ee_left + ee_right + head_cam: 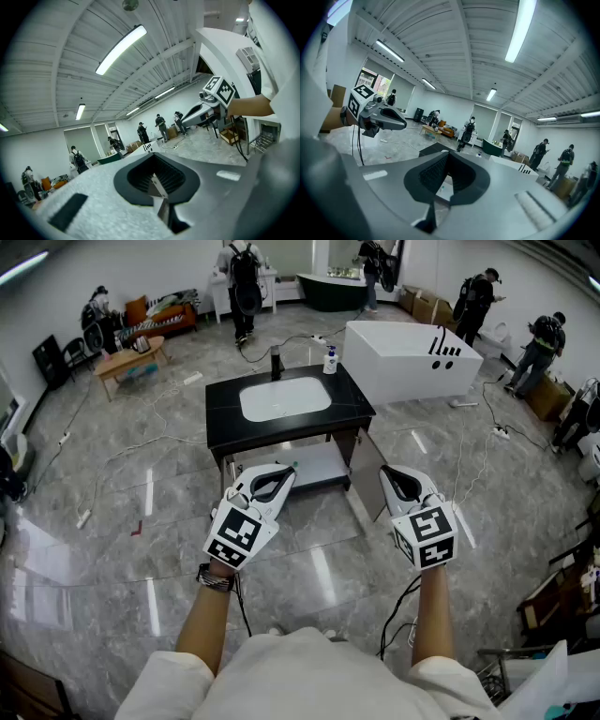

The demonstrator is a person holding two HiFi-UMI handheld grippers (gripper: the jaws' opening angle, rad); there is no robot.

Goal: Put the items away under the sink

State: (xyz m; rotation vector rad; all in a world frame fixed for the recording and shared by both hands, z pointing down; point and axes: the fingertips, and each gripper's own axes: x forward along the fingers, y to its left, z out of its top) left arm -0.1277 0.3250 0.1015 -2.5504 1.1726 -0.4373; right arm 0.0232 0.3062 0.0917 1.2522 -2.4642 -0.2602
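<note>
Hovering short of the sink (284,397), the left gripper (283,473) and right gripper (388,474) are both pressed together, holding nothing. The soap bottle (330,361) stands on the counter (221,420) near the tap (276,362), above the open cabinet (319,463), so the putting-away looks barely begun, if at all.

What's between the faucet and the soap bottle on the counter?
Only bare black counter, behind the basin. Nothing stands between the faucet and the soap bottle. The head view shows it.

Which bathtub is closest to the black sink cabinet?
The white boxy bathtub, standing right beside the black sink cabinet. The dark oval bathtub sits far off by the back wall.
</note>
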